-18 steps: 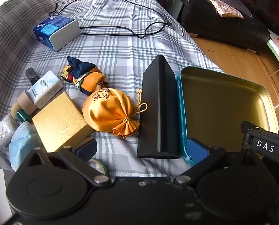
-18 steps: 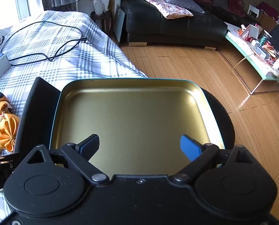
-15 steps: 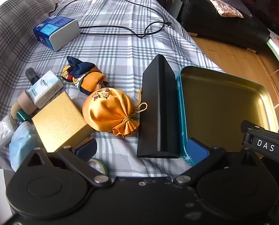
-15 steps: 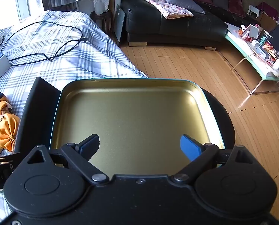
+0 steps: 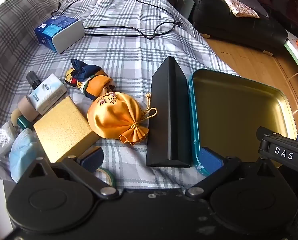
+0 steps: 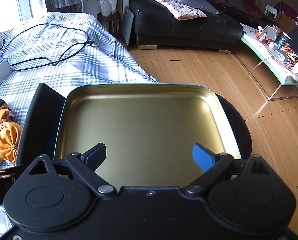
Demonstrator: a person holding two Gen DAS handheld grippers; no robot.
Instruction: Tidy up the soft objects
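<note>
An orange satin drawstring pouch [image 5: 117,120] lies on the plaid bedcover, with a knotted navy and orange cloth bundle [image 5: 89,82] just behind it. A light blue face mask [image 5: 21,150] sits at the near left. A teal tin tray [image 5: 191,108] with a bare gold inside stands at the right, beside a long black triangular box [image 5: 169,116]. My left gripper [image 5: 152,159] hangs open above the near edge of the bed, nothing between its fingers. My right gripper [image 6: 149,156] is open over the tray [image 6: 141,88], holding nothing. The pouch [image 6: 5,140] shows at that view's left edge.
A gold box [image 5: 62,128], a white tissue pack [image 5: 47,96], tape rolls [image 5: 25,108], a dark bottle [image 5: 32,79] and green tape [image 5: 107,175] crowd the near left. A blue and white box [image 5: 58,33] and black cable [image 5: 129,32] lie farther back. Wooden floor [image 6: 219,76], black sofa [image 6: 181,26] and glass table [image 6: 273,60] lie right.
</note>
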